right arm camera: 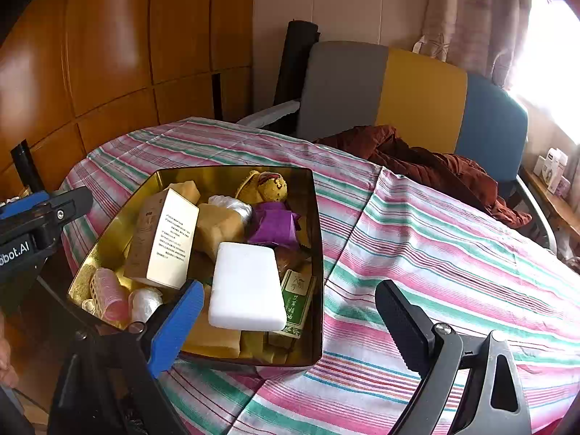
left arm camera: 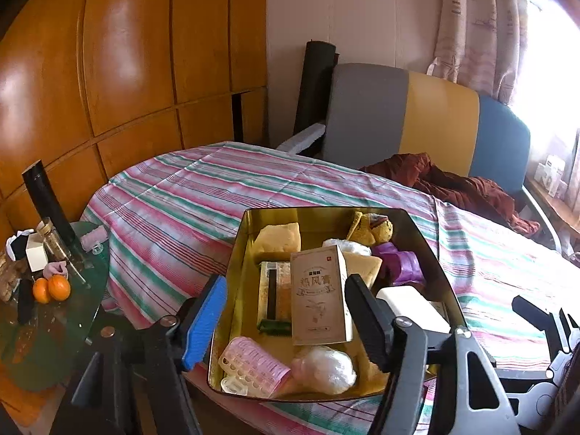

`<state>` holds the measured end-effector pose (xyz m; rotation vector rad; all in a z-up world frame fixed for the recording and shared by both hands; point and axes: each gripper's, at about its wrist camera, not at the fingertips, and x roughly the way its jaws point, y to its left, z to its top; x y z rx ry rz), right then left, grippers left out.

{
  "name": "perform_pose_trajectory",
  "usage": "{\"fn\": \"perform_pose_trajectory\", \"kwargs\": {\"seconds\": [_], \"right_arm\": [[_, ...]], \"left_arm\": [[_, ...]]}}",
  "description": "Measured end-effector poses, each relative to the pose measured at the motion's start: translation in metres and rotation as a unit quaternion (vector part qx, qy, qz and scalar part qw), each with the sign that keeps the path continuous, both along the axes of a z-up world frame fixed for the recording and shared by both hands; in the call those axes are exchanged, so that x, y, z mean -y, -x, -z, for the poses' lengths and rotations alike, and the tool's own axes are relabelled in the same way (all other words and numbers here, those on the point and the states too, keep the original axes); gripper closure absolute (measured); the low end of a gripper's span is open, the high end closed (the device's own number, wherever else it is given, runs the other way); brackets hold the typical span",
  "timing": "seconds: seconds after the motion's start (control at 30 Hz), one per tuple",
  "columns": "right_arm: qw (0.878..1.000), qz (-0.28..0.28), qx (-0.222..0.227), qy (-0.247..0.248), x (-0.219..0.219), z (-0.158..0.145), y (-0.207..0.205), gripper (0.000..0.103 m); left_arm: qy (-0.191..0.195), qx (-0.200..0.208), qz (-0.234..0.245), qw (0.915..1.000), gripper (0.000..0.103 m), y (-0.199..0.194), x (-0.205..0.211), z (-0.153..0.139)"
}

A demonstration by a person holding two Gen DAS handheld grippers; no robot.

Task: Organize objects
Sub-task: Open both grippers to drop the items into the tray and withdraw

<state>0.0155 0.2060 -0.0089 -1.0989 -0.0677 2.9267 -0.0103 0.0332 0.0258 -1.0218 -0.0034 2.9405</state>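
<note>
A gold metal tin (left arm camera: 237, 239) (right arm camera: 319, 224) sits on the striped bed near its front edge. It holds a tan carton (left arm camera: 320, 297) (right arm camera: 163, 239), a white block (right arm camera: 246, 286) (left arm camera: 409, 306), a pink hair roller (left arm camera: 253, 366) (right arm camera: 108, 299), a purple wrap (right arm camera: 273, 226), a yellow plush toy (left arm camera: 373, 228) and several small packets. My left gripper (left arm camera: 286, 322) is open and empty over the tin's near left side. My right gripper (right arm camera: 290, 330) is open and empty at the tin's near right corner.
The striped bedspread (right arm camera: 453, 246) stretches right and back. A brown quilt (right arm camera: 427, 166) lies by the grey, yellow and blue headboard (left arm camera: 435, 123). A glass side table (left arm camera: 54, 326) at left carries two oranges (left arm camera: 50, 288), a jar and a black tube. Wooden wardrobe doors (left arm camera: 127, 54) stand behind.
</note>
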Motion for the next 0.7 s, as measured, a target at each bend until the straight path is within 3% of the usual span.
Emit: {"fn": "perform_pose_trajectory", "kwargs": {"seconds": [0.23, 0.47, 0.7], "right_arm": [[1.0, 0.002, -0.003, -0.002, 0.0, -0.002, 0.0, 0.006], [1.0, 0.005, 0.0, -0.001, 0.0, -0.003, 0.004, 0.003], [1.0, 0.012, 0.007, 0.009, -0.006, -0.001, 0.01, 0.002]], "left_arm": [[-0.017, 0.02, 0.004, 0.9996, 0.038, 0.005, 0.003, 0.006], [-0.002, 0.025, 0.009, 0.9997, 0.039, 0.007, 0.001, 0.01], [0.006, 0.005, 0.013, 0.9999, 0.043, 0.004, 0.001, 0.009]]}}
